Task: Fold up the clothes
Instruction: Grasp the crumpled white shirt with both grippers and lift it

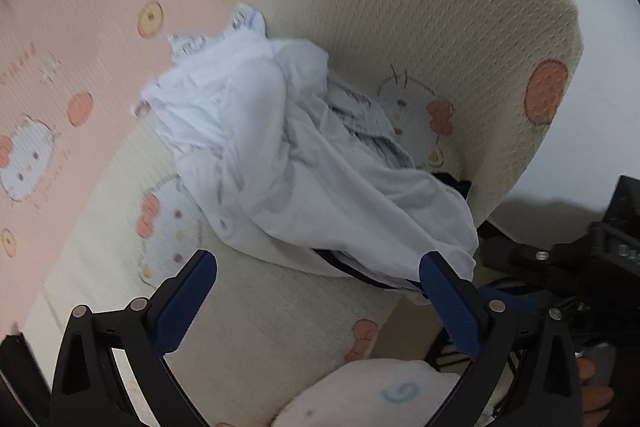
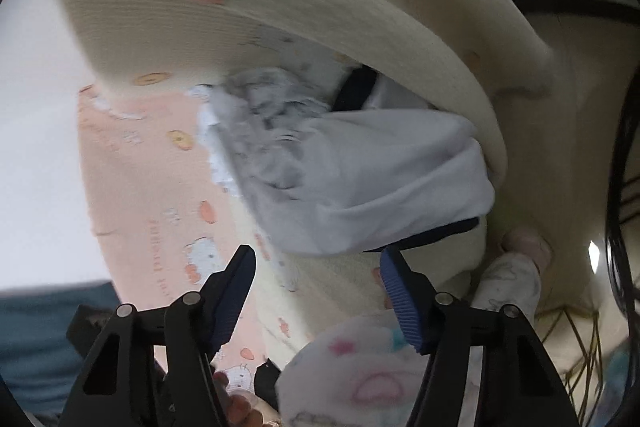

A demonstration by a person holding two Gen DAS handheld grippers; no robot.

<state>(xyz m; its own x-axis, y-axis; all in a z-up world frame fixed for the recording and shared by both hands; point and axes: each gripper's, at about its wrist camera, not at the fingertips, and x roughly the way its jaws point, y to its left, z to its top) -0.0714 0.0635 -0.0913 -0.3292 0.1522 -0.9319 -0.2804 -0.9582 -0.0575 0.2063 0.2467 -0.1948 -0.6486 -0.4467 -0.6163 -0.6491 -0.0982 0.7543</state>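
Observation:
A crumpled white garment (image 1: pixel 288 163) with dark navy trim lies in a heap on a cream and pink cartoon-print mattress cover (image 1: pixel 256 311). Part of it hangs over the bed's near edge. My left gripper (image 1: pixel 318 267) is open just in front of the heap's lower edge, with nothing between its blue pads. In the right wrist view the same garment (image 2: pixel 360 179) sits under the curled-up cream edge of the bed. My right gripper (image 2: pixel 318 259) is open right below the navy hem, holding nothing.
The bed's padded cream edge (image 1: pixel 500 39) curves up behind the heap. A person's patterned fleece sleeve (image 2: pixel 360 375) and a hand (image 2: pixel 524 243) are low in view. Black equipment (image 1: pixel 580 259) and cables (image 2: pixel 624 147) stand to the right of the bed.

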